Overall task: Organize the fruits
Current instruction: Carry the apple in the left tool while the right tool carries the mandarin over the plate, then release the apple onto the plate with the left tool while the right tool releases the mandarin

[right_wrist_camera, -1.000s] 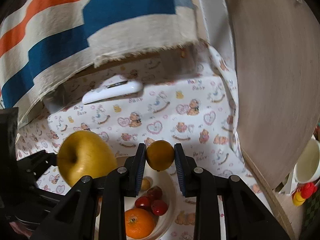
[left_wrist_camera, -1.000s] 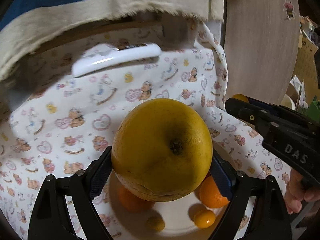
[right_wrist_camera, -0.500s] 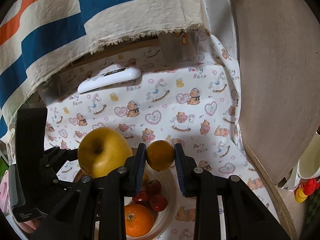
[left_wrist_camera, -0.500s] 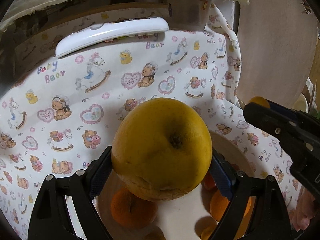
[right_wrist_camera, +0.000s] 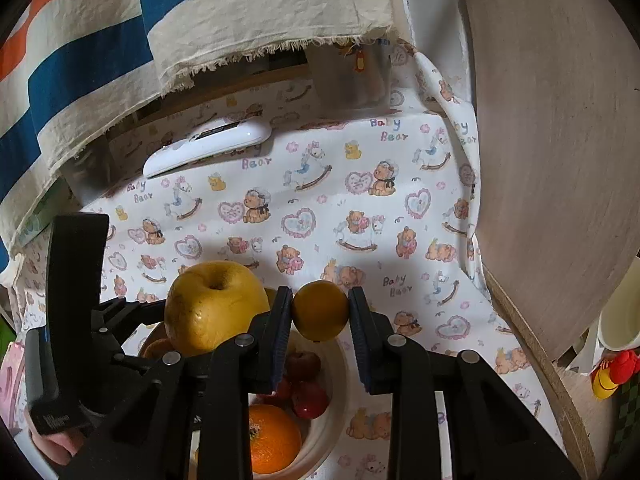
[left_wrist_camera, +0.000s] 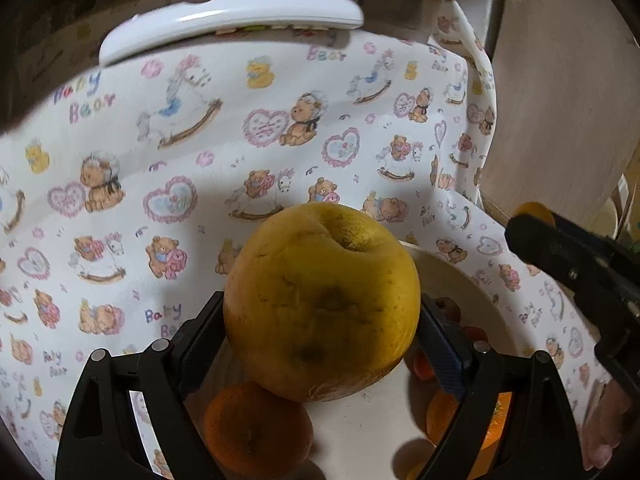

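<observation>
My left gripper (left_wrist_camera: 322,330) is shut on a large yellow pear (left_wrist_camera: 320,300), held above a white bowl (left_wrist_camera: 468,280). The pear also shows in the right wrist view (right_wrist_camera: 214,306). My right gripper (right_wrist_camera: 320,312) is shut on a small yellow-orange citrus (right_wrist_camera: 320,310), just right of the pear and above the bowl (right_wrist_camera: 340,392). The bowl holds an orange (right_wrist_camera: 274,438), small red fruits (right_wrist_camera: 308,396) and another orange (left_wrist_camera: 256,428). The right gripper appears at the right edge of the left wrist view (left_wrist_camera: 576,264).
A bear-print cloth (right_wrist_camera: 360,208) covers the table. A white remote (right_wrist_camera: 208,144) lies at the back, under a striped hanging cloth (right_wrist_camera: 160,28). A round wooden board (right_wrist_camera: 560,140) stands at right, with a cup (right_wrist_camera: 620,320) and a toy (right_wrist_camera: 612,372) beyond.
My left gripper has tilted down and forward with the pear; the pear has turned in its grip. The right gripper holds its citrus in much the same place.
</observation>
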